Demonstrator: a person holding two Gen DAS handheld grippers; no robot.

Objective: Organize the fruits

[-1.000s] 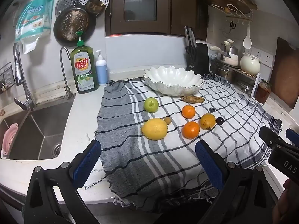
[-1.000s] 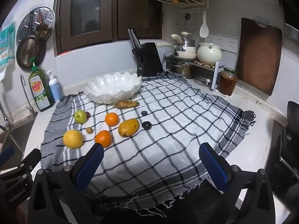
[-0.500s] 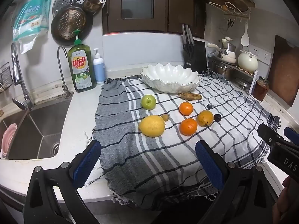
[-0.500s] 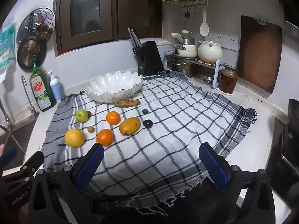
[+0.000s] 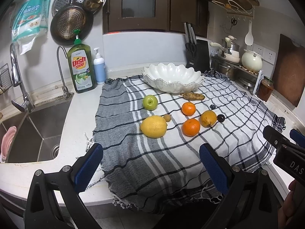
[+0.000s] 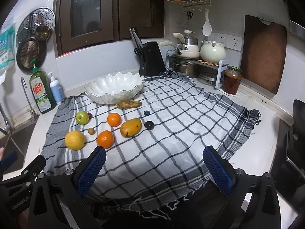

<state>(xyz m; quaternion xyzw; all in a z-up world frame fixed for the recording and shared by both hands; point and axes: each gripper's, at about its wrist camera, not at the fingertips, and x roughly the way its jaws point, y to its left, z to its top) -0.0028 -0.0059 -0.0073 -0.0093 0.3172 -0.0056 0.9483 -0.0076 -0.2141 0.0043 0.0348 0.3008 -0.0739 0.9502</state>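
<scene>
Both grippers, left [image 5: 151,164] and right [image 6: 155,165], hover spread wide, holding nothing, near the lemon [image 5: 153,126], oranges beside it.

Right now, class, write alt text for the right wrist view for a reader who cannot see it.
Loose fruit lies on a checked cloth before an empty white bowl: apple, lemon, two oranges, mango. The open right hand-held gripper hovers at the near edge.

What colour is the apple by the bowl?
Green; the apple shows best in the left wrist view.
</scene>
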